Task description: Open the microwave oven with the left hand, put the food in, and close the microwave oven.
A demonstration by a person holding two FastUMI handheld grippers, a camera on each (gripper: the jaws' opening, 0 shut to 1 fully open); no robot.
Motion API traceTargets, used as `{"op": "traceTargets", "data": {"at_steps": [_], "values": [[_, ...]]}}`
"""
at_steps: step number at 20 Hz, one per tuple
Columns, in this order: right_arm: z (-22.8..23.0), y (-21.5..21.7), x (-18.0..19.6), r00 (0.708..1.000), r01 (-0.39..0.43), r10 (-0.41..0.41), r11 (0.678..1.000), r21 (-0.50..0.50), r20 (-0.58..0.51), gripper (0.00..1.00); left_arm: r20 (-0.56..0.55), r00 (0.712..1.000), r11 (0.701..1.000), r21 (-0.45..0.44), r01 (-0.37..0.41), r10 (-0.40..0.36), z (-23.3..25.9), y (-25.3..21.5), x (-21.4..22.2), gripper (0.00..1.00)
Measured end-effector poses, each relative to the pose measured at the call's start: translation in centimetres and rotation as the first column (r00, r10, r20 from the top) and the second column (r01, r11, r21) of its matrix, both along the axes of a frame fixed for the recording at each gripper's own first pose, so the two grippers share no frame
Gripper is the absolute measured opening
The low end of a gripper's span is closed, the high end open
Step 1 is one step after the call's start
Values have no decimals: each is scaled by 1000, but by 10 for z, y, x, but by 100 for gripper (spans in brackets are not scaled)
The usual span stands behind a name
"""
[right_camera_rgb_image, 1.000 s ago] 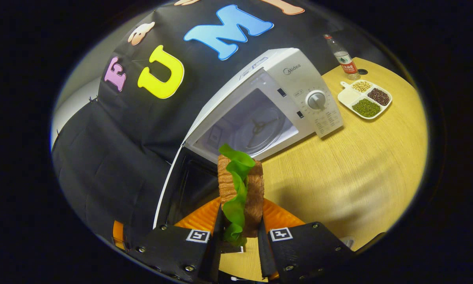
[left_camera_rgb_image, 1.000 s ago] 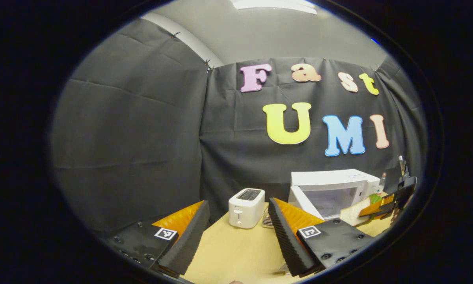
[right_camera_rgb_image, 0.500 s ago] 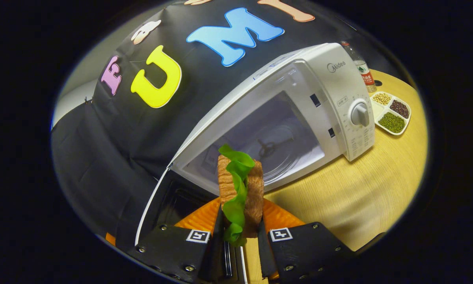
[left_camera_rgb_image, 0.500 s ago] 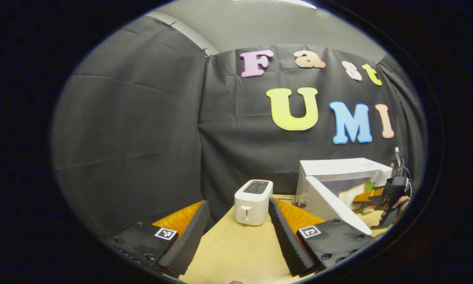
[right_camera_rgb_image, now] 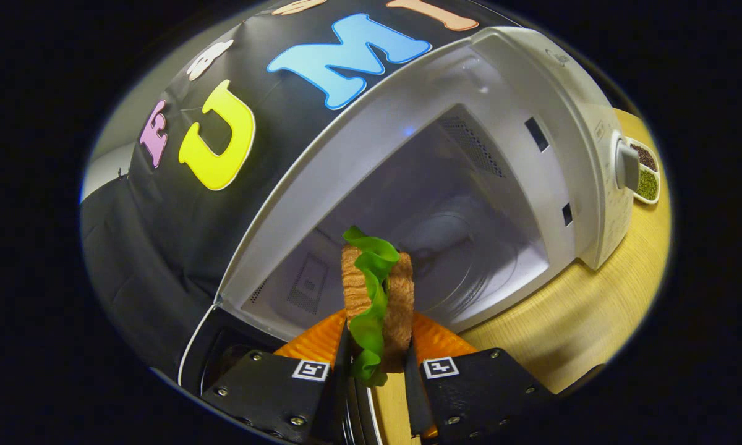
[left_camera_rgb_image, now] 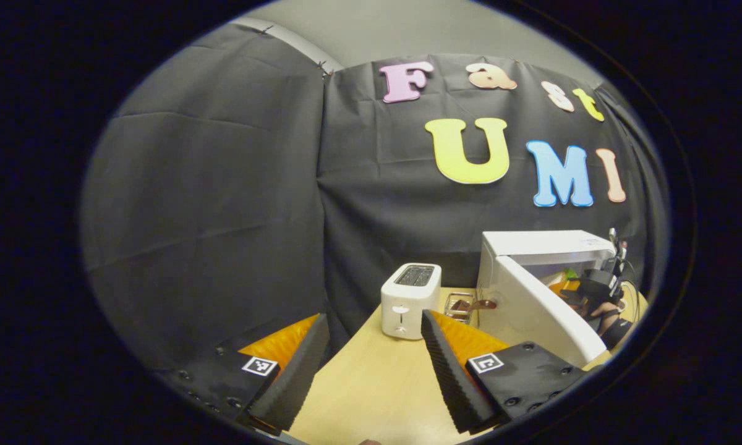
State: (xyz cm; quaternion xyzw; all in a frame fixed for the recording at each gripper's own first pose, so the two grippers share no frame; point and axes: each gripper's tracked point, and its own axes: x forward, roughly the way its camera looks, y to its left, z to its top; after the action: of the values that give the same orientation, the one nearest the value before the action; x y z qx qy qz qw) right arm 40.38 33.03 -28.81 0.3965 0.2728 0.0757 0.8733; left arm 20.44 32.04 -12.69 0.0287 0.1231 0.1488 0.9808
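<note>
The white microwave [right_camera_rgb_image: 532,123] stands with its door [left_camera_rgb_image: 535,309] swung open, its pale cavity and turntable [right_camera_rgb_image: 464,247] wide before me in the right gripper view. My right gripper [right_camera_rgb_image: 376,364] is shut on a sandwich [right_camera_rgb_image: 377,296], brown bread with green lettuce held upright at the cavity's mouth. In the left gripper view that right gripper [left_camera_rgb_image: 593,287] and the hand holding it reach into the microwave behind the door. My left gripper [left_camera_rgb_image: 371,364] is open and empty above the wooden table [left_camera_rgb_image: 371,389], well left of the microwave.
A white toaster [left_camera_rgb_image: 410,300] stands left of the microwave, with a small rack [left_camera_rgb_image: 460,304] between them. A divided dish of beans [right_camera_rgb_image: 646,176] lies on the table to the microwave's right.
My right gripper has carried the sandwich forward from in front of the microwave to the mouth of its cavity. The left gripper view has tilted down and swung slightly, still open.
</note>
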Motion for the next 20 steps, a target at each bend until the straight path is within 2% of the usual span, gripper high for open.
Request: {"op": "traceTargets", "data": {"at_steps": [1, 2, 5, 6, 8, 9, 10, 11, 12, 13, 16, 17, 20], "values": [[-2, -1, 5, 1000, 20, -20, 1000, -3, 8, 40, -8, 1000, 1000, 10, -9, 9, 0, 4, -3, 94], [-4, -1, 10, 999, 28, -28, 999, -20, 18, 41, -11, 1000, 999, 24, -26, 27, -1, 9, -6, 99], [-16, -11, 15, 998, 61, -59, 993, -103, 29, 40, 1, 999, 997, 58, -48, 48, 5, 14, -11, 99], [-21, -17, 16, 997, 71, -69, 988, -140, 21, 43, 0, 999, 997, 60, -49, 49, 5, 15, -12, 97], [-30, -30, 19, 995, 98, -98, 971, -217, 12, 52, -8, 999, 999, 38, -38, 38, 0, 10, -15, 99], [-32, -34, 20, 995, 104, -102, 960, -262, 22, 67, -17, 999, 999, 24, -30, 30, -2, 7, -15, 100], [-32, -40, 20, 994, 107, -105, 943, -314, 25, 69, -18, 1000, 999, 21, -25, 25, -3, 5, -15, 100], [-36, -48, 20, 993, 115, -114, 918, -380, 25, 82, -19, 1000, 1000, 21, -18, 18, -6, 2, -15, 100], [-36, -55, 19, 993, 112, -110, 896, -431, 29, 91, -18, 1000, 1000, 25, -10, 11, -7, 0, -15, 95], [-35, -57, 18, 994, 104, -104, 876, -471, 27, 98, -18, 1000, 1000, 30, -3, 4, -7, -3, -15, 95], [-6, -77, 17, 990, 138, -83, 767, -627, 116, 99, -13, 1000, 999, 36, 24, -23, -7, -15, -14, 95], [3, -77, 18, 988, 135, -56, 748, -649, 141, 98, -13, 999, 999, 33, 32, -31, -8, -19, -14, 99], [28, -75, 7, 984, 112, 9, 735, -669, 175, 98, -3, 999, 999, 17, 51, -51, -10, -28, -10, 95]]}}
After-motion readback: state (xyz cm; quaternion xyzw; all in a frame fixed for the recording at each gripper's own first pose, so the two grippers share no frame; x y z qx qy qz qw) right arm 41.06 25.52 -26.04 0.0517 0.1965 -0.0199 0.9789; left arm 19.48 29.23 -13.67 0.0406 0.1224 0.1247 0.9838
